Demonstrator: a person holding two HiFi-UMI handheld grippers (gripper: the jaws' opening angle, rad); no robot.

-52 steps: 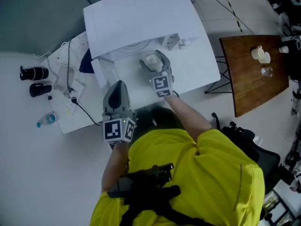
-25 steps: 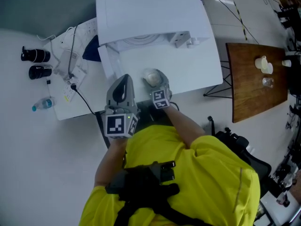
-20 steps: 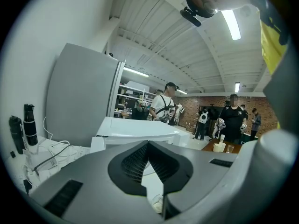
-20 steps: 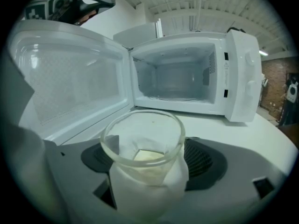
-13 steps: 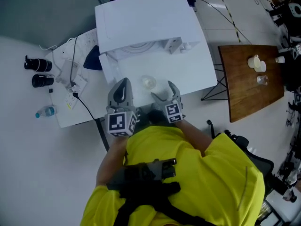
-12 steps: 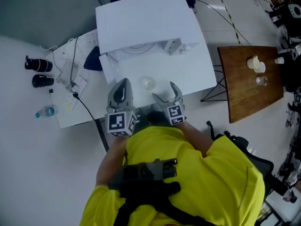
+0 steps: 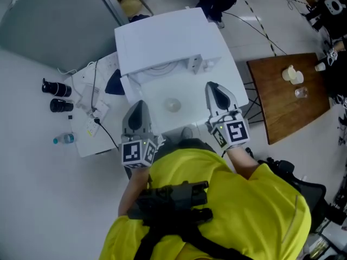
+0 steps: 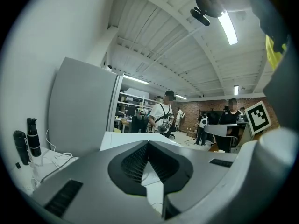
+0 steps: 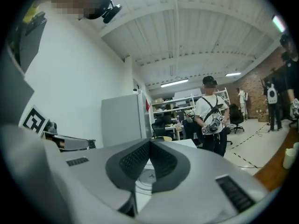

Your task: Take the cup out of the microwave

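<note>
A small pale cup [image 7: 173, 104] stands alone on the white surface in front of the white microwave [image 7: 162, 37], whose cavity with a round turntable [image 7: 162, 68] shows below its top. My left gripper [image 7: 138, 104] hangs to the cup's left, shut and empty. My right gripper [image 7: 212, 86] is raised to the cup's right and apart from it, its jaws closed on nothing. In the left gripper view the left gripper [image 8: 148, 143] has its jaws meeting at the tip. The right gripper view shows the same for the right gripper [image 9: 150, 143].
A brown wooden table [image 7: 276, 107] with small cups [image 7: 293, 75] stands at the right. On the white desk [image 7: 87, 145] at the left lie two black cylinders [image 7: 57, 88], a bottle [image 7: 65, 139] and cables. Several people stand far off in both gripper views.
The right gripper let go of the cup, drew back, then rose to the right and shut. The cup stays on the white surface. The left gripper rose a little.
</note>
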